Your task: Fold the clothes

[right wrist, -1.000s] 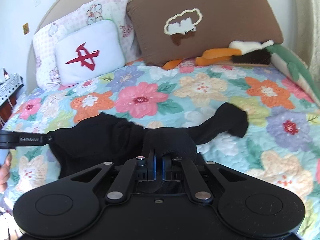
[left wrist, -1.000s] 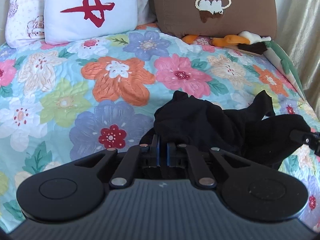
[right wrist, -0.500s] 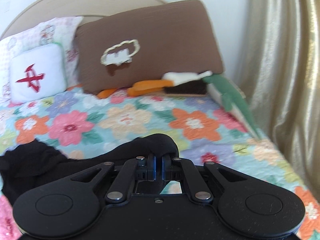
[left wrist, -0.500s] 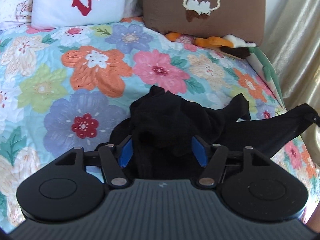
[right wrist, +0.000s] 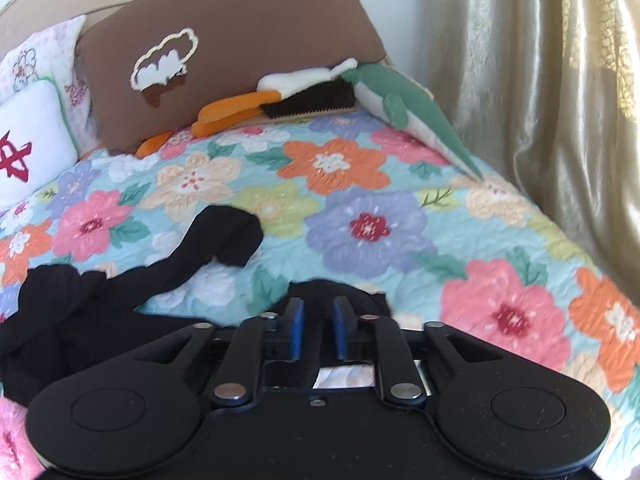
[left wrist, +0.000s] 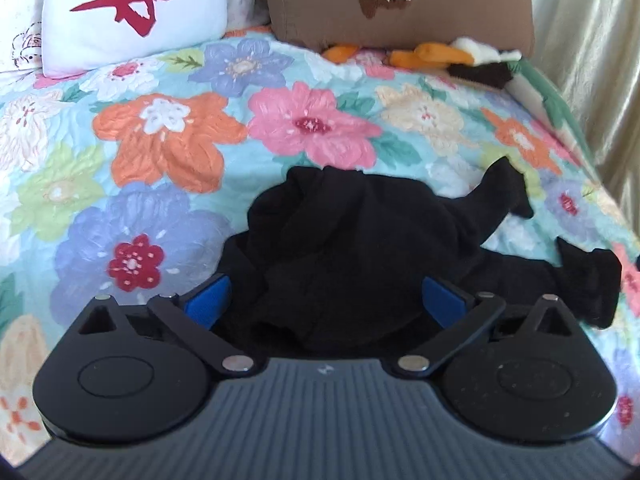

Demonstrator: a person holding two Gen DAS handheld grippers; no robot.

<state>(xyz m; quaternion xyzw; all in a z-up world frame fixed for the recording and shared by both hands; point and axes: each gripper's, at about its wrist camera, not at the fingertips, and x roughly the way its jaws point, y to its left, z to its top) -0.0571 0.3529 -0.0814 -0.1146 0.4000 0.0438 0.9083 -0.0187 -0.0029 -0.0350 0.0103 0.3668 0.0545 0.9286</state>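
Note:
A black garment lies crumpled on the floral quilt, with one limb flung to the right and another stretched toward the bed's right side. My left gripper hovers low over the heap; its jaws are opening wide, the blue pads stand clear of the cloth bunched between them. In the right wrist view my right gripper is opening too, its pads apart and not pressing. The garment's stretched end lies right at its tips, and the other limb curls to the left.
A white pillow with a red character and a brown pillow stand at the headboard. Orange, white and dark plush toys and a green plush lie by them. A gold curtain hangs along the bed's right edge.
The left jaws went from shut on the garment to wide open, and the heap settled on the quilt. The right gripper swung right, drawing one end out, then its jaws parted.

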